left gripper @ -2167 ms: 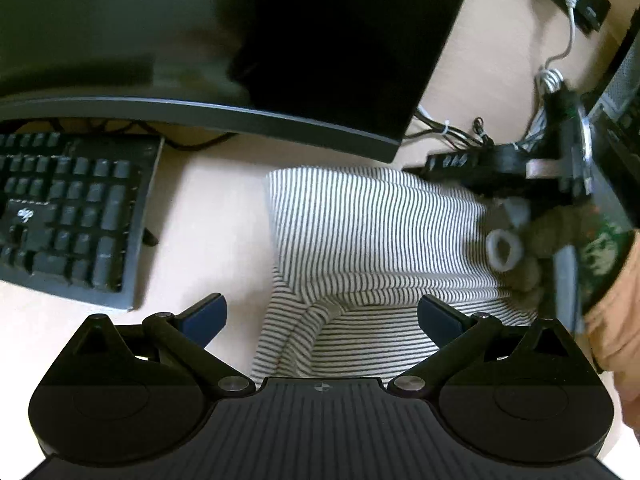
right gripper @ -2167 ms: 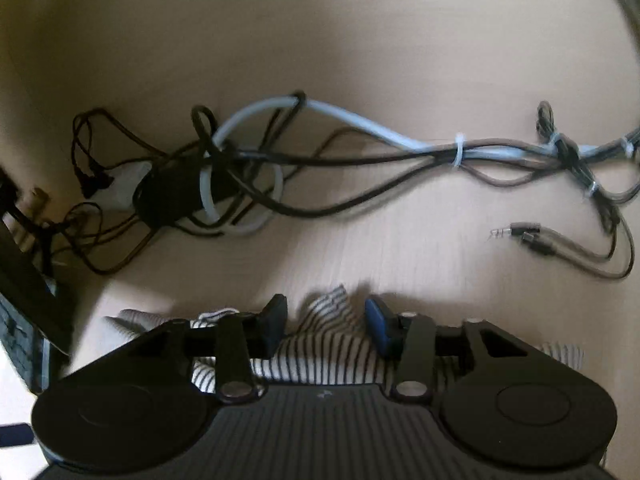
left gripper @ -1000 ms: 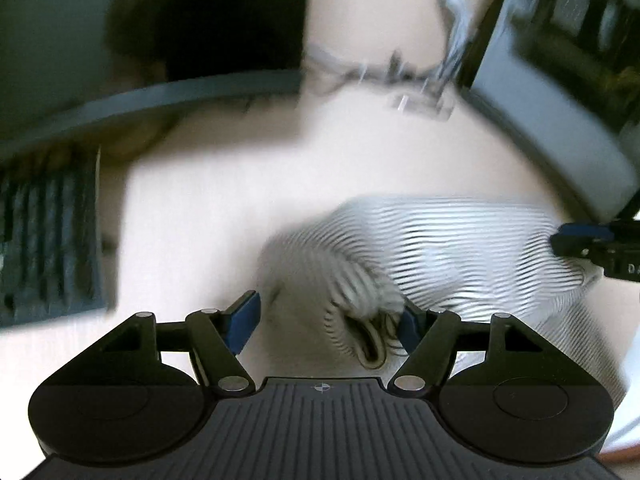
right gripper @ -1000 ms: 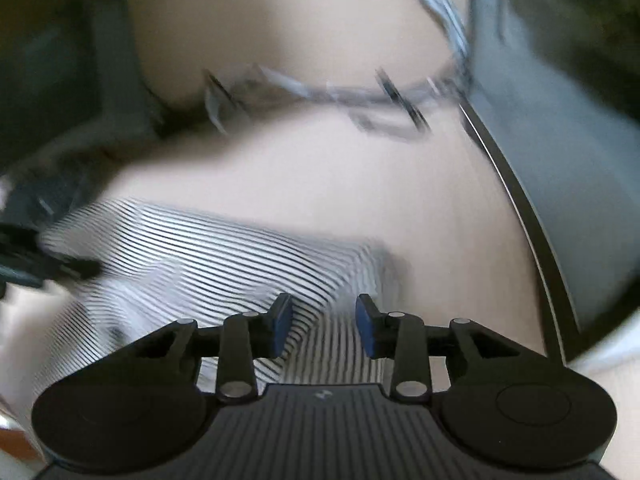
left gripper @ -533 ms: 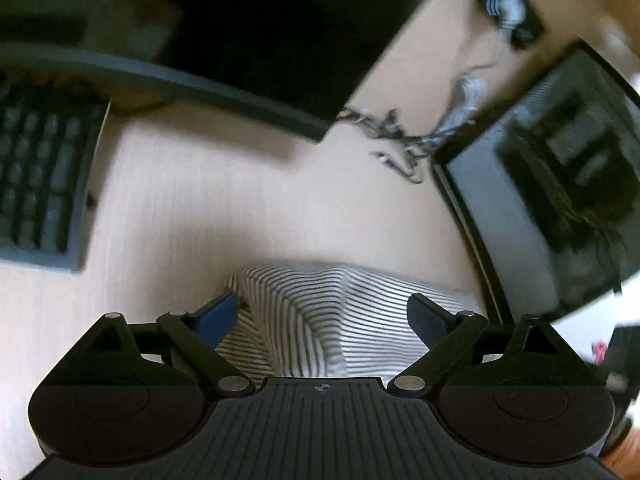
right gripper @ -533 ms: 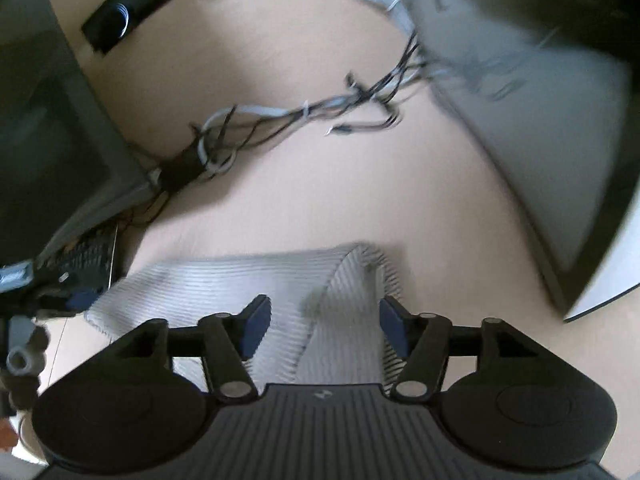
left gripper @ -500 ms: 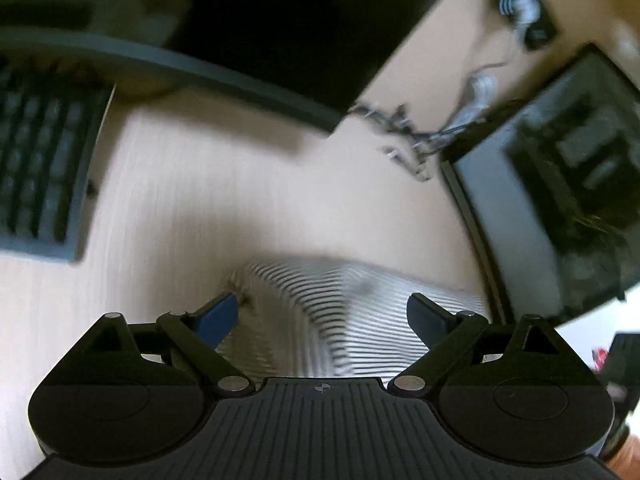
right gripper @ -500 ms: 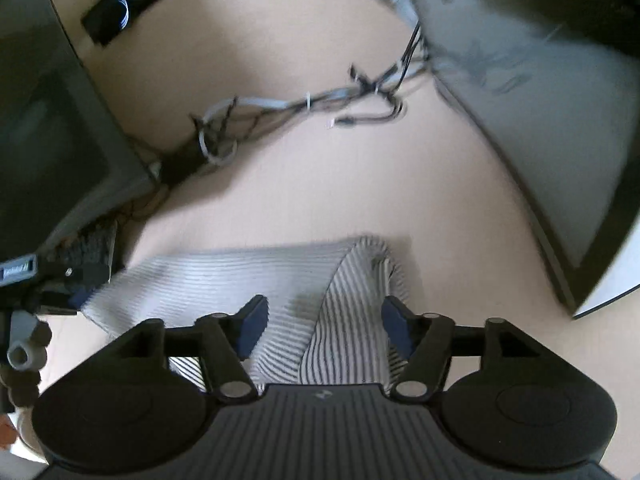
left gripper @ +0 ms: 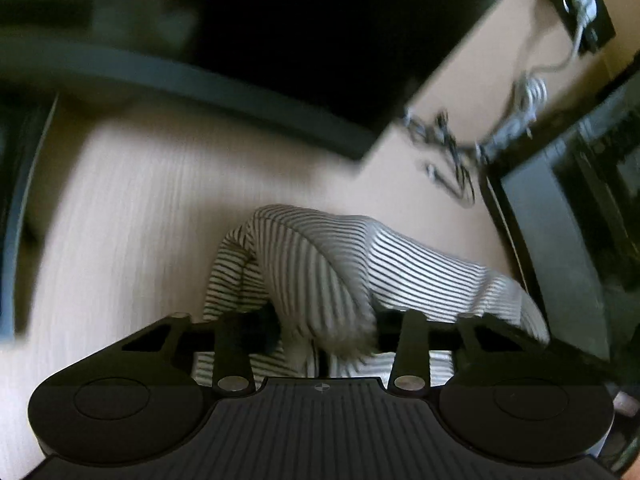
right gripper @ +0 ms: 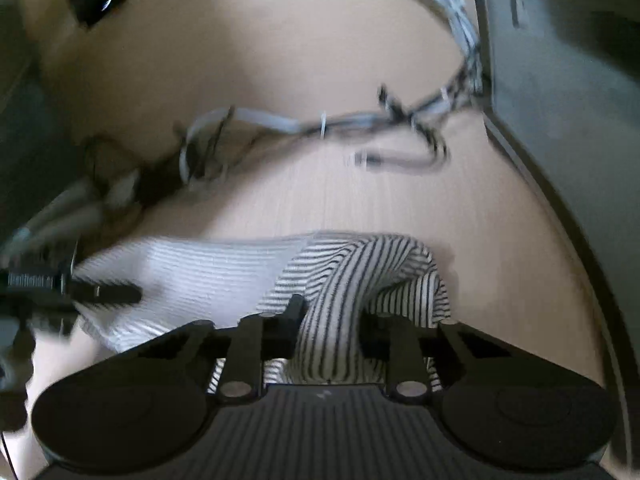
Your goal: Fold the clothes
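A black-and-white striped garment (left gripper: 340, 264) lies bunched on the pale wooden desk (left gripper: 132, 216). My left gripper (left gripper: 324, 324) is shut on a raised fold of it, which bulges up between the fingers. In the right wrist view the same garment (right gripper: 352, 272) humps up between the fingers of my right gripper (right gripper: 332, 320), which is shut on a fold at its right end. The left gripper (right gripper: 80, 292) shows at the left of that view, on the garment's other end.
A dark monitor (left gripper: 280, 32) stands at the back and a second dark screen (left gripper: 580, 216) at the right. A keyboard edge (left gripper: 16, 216) is at the left. A cable bundle (right gripper: 320, 128) lies behind the garment, and a power strip (left gripper: 580, 4) is at the far right.
Both grippers were open over the garment half a second ago and have closed on folds of it. The cloth now bunches up between each pair of fingers.
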